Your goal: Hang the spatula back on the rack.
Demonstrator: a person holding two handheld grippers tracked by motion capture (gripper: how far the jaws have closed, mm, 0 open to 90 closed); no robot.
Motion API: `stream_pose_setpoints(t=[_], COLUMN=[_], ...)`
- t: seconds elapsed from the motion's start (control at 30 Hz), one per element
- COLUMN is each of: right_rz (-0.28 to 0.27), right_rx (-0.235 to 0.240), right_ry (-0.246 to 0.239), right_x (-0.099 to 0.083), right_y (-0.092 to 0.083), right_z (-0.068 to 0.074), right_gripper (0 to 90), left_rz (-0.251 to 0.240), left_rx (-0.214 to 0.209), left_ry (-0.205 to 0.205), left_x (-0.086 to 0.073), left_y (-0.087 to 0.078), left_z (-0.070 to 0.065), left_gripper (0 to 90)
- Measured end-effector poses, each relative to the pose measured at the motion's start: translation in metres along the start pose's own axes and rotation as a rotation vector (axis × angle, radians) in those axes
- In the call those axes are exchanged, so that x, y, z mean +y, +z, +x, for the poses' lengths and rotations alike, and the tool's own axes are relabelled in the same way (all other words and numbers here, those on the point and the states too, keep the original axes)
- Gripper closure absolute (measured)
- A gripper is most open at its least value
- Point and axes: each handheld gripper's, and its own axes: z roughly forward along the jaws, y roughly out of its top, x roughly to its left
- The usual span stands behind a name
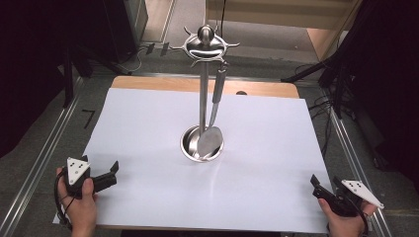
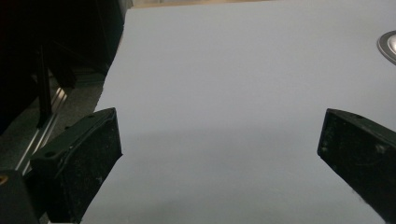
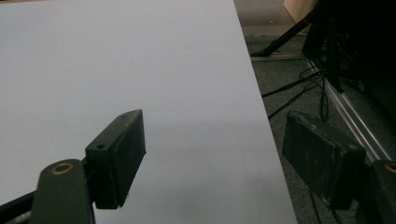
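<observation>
A steel utensil stand [image 1: 202,94] rises from a round base [image 1: 188,144] at the middle of the white table [image 1: 143,128]. A steel spatula [image 1: 211,138] hangs from one hook of its top ring, blade down over the base. My left gripper [image 1: 103,169] rests at the front left corner, held by a hand, jaws open with nothing between them [image 2: 219,126]. The base rim [image 2: 388,44] peeks in at the far right of the left gripper view. My right gripper [image 1: 326,181] sits at the front right corner, open over the table's right edge [image 3: 215,123].
A wooden strip [image 1: 163,83] borders the table's far edge. Metal rails [image 1: 39,163] run along both sides on the floor. Cables [image 3: 299,88] and dark stand legs lie on the floor to the right.
</observation>
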Motion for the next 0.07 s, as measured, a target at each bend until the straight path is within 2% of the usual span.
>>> stream_pose_setpoints(t=[0.07], right_rz=[0.0], right_rx=[0.0], right_ry=[0.0], right_x=[0.0], right_y=[0.0], right_z=[0.0], right_gripper=[24.7], left_rz=[-0.001], left_rx=[0.001], left_ry=[0.0], left_x=[0.0], left_y=[-0.0001], left_z=[0.0], left_gripper=[0.2])
